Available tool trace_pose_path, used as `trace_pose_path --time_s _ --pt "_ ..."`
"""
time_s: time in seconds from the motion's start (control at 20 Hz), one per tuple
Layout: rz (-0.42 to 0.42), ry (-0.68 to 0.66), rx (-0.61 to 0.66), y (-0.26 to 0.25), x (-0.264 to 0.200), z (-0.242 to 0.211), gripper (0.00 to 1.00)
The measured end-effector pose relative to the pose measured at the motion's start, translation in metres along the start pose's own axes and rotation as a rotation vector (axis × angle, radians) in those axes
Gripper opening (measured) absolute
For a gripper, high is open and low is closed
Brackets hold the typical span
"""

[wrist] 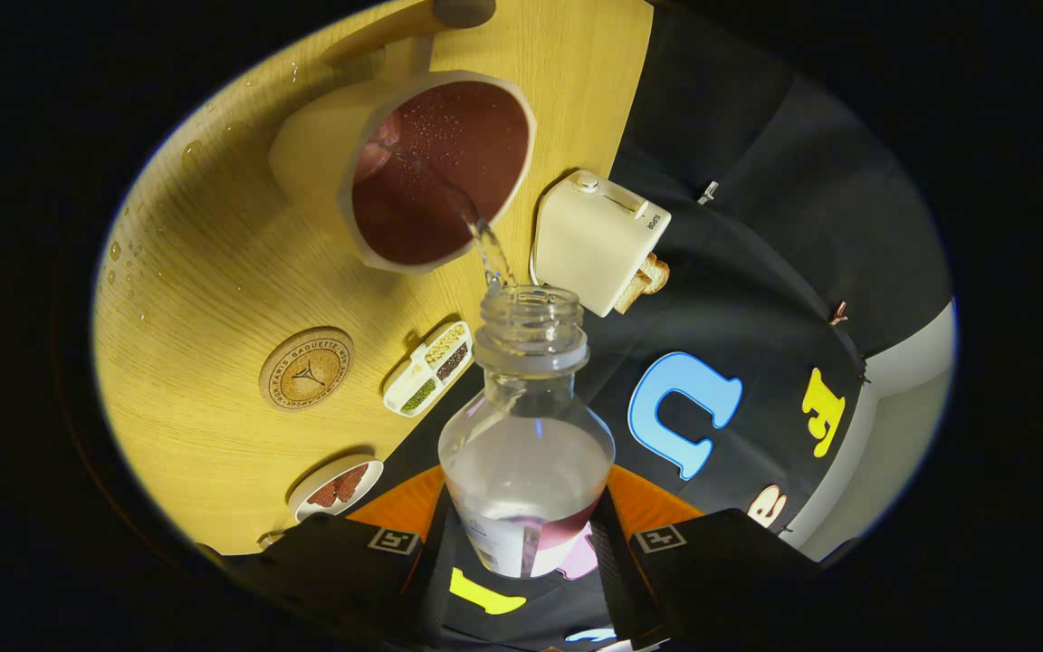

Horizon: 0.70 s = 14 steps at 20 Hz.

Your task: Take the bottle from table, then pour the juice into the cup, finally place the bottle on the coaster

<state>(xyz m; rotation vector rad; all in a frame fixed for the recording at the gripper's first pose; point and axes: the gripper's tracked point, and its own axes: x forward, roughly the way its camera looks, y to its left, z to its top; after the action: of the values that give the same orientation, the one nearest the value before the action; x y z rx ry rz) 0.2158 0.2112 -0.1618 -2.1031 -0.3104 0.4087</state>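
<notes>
1. There, my hand-held gripper point(526, 543) was clamped on the bottle point(526, 435), one finger pressed against each side of its lower body.
2. The bottle was clear plastic, uncapped, and tilted so that its open neck pointed away from my fingers toward the cup point(404, 167).
3. A thin stream of clear liquid point(485, 244) ran from the bottle's mouth over the cup's near rim and into it.
4. Some liquid remained in the bottle's lower half, down by my fingers.
5. The cup was pale outside and reddish-brown inside, with droplets on its inner wall; it stood on the table point(205, 272) just beyond the bottle's mouth.
6. The round cork coaster point(306, 369) lay bare on the wood, beside the bottle's neck and nearer to my fingers than the cup was.
7. Between the coaster and the bottle sat a small white tray point(428, 368) with compartments of seeds or grains.
8. A small white dish point(336, 487) with something reddish-brown on it rested at the table's edge, close to one of my fingers.
9. A cream toaster point(596, 240) with a slice of bread sticking out stood beside the cup, at the table's edge.
10. Several water drops point(123, 263) dotted the table well away from the cup.
</notes>
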Motion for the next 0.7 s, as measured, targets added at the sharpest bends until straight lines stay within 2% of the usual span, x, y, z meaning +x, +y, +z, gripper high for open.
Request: trace_pose_path --time_s 0.7 --pt "-0.062 -0.108 -0.168 -0.02 0.005 0.022 0.71"
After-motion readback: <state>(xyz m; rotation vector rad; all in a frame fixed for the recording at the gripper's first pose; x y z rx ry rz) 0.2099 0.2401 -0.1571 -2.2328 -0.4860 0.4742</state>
